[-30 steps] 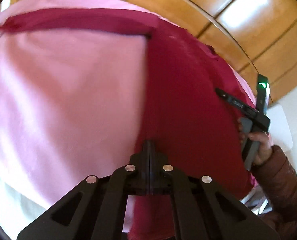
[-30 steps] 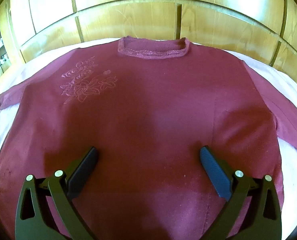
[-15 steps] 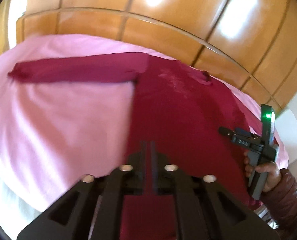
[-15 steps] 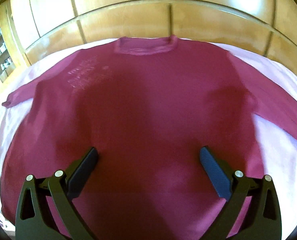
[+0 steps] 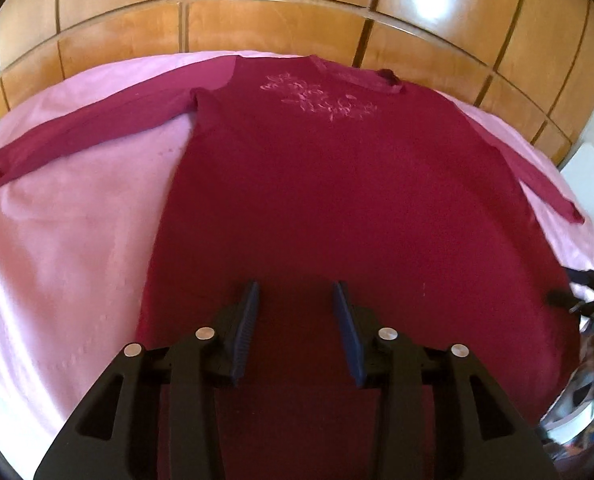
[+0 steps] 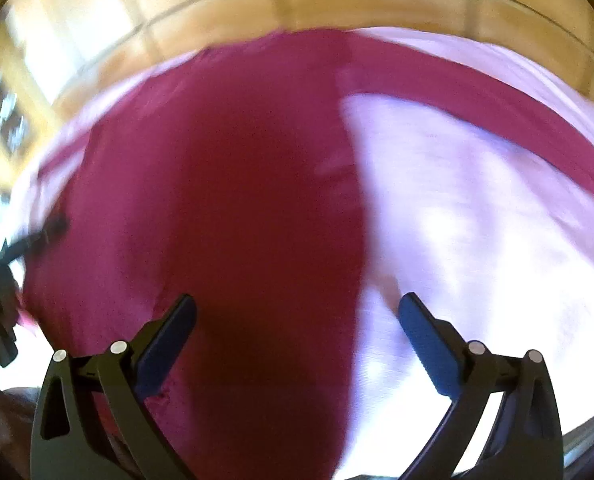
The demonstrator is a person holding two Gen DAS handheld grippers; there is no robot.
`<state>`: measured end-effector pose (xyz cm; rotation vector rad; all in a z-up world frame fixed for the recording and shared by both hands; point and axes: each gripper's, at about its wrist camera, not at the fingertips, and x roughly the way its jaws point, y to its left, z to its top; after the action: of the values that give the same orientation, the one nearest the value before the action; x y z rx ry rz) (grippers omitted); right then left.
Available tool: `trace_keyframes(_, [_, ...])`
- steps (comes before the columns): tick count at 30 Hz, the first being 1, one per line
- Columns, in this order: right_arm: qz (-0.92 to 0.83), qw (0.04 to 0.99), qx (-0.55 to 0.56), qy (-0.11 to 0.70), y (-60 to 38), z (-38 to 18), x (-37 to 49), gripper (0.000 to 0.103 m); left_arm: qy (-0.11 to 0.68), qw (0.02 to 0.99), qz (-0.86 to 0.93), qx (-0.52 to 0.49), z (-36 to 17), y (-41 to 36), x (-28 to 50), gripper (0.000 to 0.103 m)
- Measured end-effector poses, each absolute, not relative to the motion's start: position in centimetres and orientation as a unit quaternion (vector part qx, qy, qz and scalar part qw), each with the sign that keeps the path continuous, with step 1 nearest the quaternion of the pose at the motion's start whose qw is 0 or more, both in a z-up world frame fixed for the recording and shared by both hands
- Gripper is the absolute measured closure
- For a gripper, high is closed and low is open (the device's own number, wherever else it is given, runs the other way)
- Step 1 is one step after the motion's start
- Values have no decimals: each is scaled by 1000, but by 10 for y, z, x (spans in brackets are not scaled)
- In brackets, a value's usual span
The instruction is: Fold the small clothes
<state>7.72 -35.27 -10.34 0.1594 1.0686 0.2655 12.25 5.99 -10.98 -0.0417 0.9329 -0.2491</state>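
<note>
A maroon long-sleeved shirt (image 5: 337, 200) lies flat, front up, on a pink sheet (image 5: 57, 260), with pale embroidery (image 5: 321, 100) below its collar. Both sleeves (image 5: 89, 132) are spread out sideways. My left gripper (image 5: 295, 286) hovers over the lower middle of the shirt; its jaws are opening and nothing is between them. In the blurred right wrist view, my right gripper (image 6: 297, 300) stands wide open over the right side edge of the shirt (image 6: 237, 200), empty. The right gripper (image 5: 589, 300) also shows at the shirt's lower right corner.
Wooden panels (image 5: 297, 12) rise behind the bed. A white object (image 5: 589, 168) stands beyond the bed's right side. Bare pink sheet (image 6: 477, 220) stretches to the right of the shirt, crossed by the right sleeve (image 6: 477, 100).
The left gripper went from shut at the shirt's left edge to partly open and swung right over the shirt's middle. The right gripper slid right to the shirt's side edge, staying open.
</note>
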Motion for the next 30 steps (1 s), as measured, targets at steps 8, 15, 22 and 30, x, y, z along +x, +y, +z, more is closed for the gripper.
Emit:
trace_keyframes(8, [-88,822,353,438,-532,-109,101,52,454,882,-121,-42,-111,66,122,62])
trace_keyframes(15, [-180,767,487,378,-624,-134,121,53,462,881,-99,-41,-111,62,122,59])
trace_keyframes(22, [-232,772,448,387,-637,-135,162,76,469,877,-92,-41,-110,61,123,56])
trace_keyframes(30, [-210,818,366,392,-629,-96,194,97,475,875,-89,-36,-110,54,126,48])
